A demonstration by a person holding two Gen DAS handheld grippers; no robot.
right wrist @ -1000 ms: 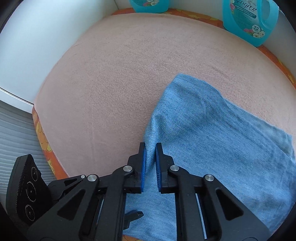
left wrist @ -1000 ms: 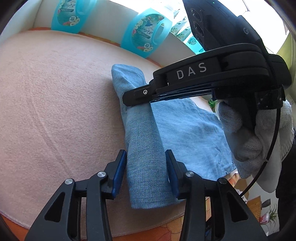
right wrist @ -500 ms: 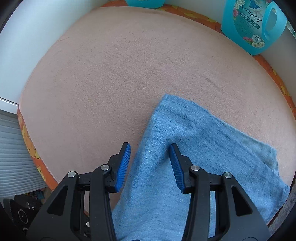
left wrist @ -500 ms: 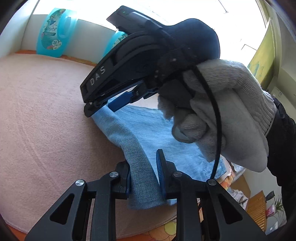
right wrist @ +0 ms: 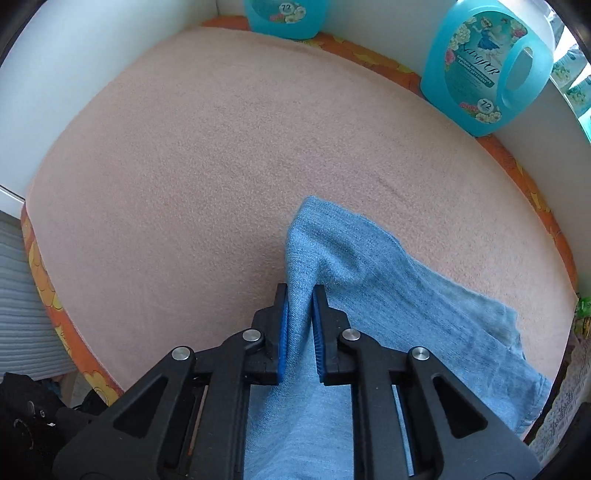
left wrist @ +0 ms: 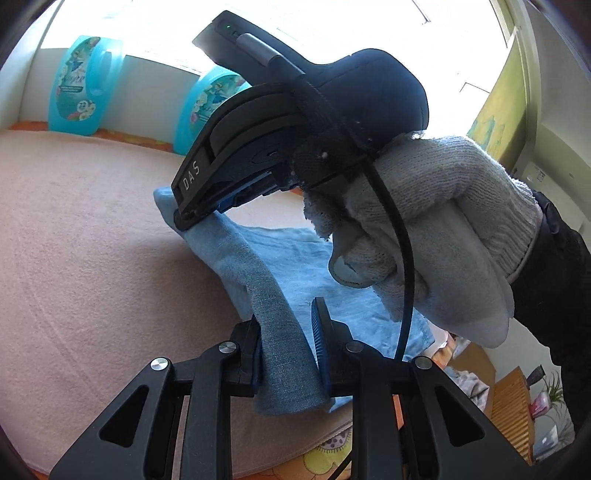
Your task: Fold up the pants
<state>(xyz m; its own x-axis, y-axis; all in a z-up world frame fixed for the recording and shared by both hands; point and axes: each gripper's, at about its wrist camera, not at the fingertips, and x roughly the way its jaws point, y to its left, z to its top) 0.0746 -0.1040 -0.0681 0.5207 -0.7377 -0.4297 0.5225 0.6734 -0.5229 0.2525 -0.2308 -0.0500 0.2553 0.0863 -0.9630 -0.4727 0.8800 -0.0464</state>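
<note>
The light blue denim pants (left wrist: pixel 258 280) lie folded on a pink towel (left wrist: pixel 92 258), with one folded edge raised. My left gripper (left wrist: pixel 286 343) is closed on the near end of that raised fold. My right gripper (right wrist: pixel 300 321) is shut on the far end of the same fold (right wrist: pixel 321 236); in the left wrist view it (left wrist: pixel 199 214) comes down from above, held by a gloved hand (left wrist: pixel 424 229). The rest of the pants (right wrist: pixel 443 332) spreads flat to the right.
Two turquoise detergent bottles (right wrist: pixel 487 66) (right wrist: pixel 284 18) stand along the white wall at the back; both show in the left wrist view (left wrist: pixel 85 92). The towel (right wrist: pixel 221 147) covers an orange flowered surface (right wrist: pixel 40 273) whose edge drops off at the near side.
Both grippers have closed on the folded edge of the pants and raised it off the towel. The right gripper was open half a second ago; the left one narrowed from wide open.
</note>
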